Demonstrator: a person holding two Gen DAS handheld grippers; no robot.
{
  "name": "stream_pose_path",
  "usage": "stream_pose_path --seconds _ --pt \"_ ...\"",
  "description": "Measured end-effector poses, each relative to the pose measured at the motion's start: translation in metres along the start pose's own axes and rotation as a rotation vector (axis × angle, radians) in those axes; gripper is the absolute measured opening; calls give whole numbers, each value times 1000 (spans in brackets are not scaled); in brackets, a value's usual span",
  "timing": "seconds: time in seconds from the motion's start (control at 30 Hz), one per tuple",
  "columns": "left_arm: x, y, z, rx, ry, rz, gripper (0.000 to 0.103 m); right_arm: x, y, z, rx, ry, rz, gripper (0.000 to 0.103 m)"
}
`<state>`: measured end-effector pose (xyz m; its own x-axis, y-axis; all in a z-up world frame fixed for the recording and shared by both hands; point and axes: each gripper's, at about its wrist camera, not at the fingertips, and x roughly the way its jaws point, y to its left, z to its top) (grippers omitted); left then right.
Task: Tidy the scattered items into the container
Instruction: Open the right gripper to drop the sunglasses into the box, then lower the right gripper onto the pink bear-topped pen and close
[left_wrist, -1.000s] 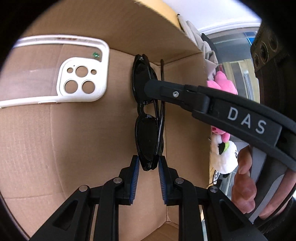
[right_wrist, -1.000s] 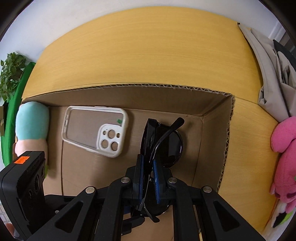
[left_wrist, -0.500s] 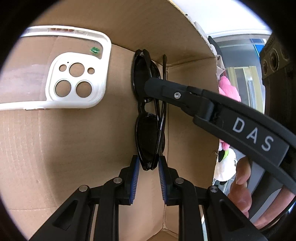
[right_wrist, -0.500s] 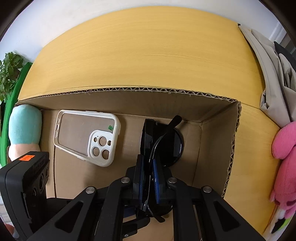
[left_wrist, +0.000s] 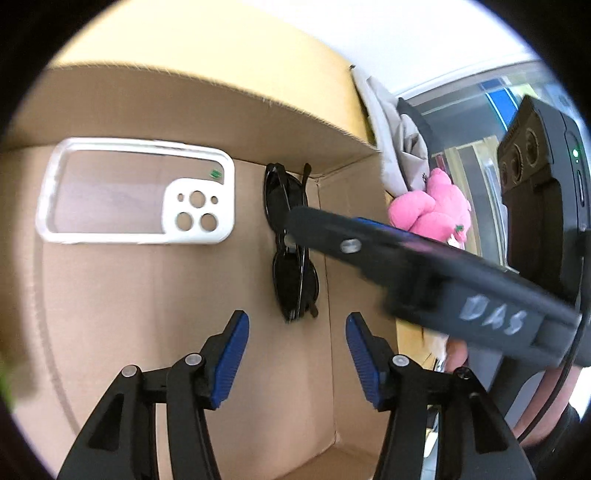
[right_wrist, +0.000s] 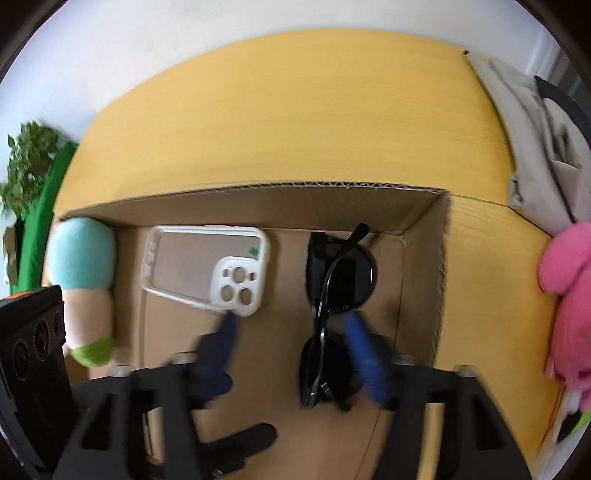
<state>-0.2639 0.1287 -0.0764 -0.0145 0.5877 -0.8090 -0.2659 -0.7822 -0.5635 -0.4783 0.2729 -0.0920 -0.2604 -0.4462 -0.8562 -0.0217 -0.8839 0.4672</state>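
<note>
Both grippers, left (left_wrist: 297, 354) and right (right_wrist: 291, 347), are opening their fingers, releasing the sunglasses (left_wrist: 291, 254), which are lying (folded) against the box's (right_wrist: 424, 266) right wall, beside the phone case (right_wrist: 207, 269).

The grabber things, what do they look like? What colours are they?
Each one is black plastic with two long fingers, silver screws at the joints, and ribbed blue pads inside the tips. The left gripper and right gripper match. White letters, DAS, mark one finger. Each carries a boxy black camera block with round lenses and a thin black cable.
</note>
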Motion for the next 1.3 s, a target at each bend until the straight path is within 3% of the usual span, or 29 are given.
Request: stream_pose_path --seconds 0.17,0.23,0.37,0.5,0.6,0.73,0.9,1.1,1.3 --pt "-65 3 -50 56 -51 90 61 -58 19 -33 6 -80 -4 94" --pt "-87 -1 -49 57 -81 123 61 -77 24 -50 6 -96 13 95" --pt "-127 5 -78 67 -109 220 61 -113 31 -87 13 -122 41 95" --pt "-151 11 -123 69 -99 299 61 -135 20 -133 67 -134 54 95" --pt "-164 14 -155 86 -76 314 61 -138 8 -171 140 -116 54 95" --pt "-142 2 -193 155 -3 343 61 -125 -2 -227 228 -65 18 95" --pt "-96 -12 -228 266 99 298 61 -78 -12 -281 313 59 20 95" --pt "-23 -28 -251 422 220 285 61 -29 -31 -292 415 109 16 92" --pt "24 -34 -259 507 270 330 61 -4 -42 -288 434 106 -27 90"
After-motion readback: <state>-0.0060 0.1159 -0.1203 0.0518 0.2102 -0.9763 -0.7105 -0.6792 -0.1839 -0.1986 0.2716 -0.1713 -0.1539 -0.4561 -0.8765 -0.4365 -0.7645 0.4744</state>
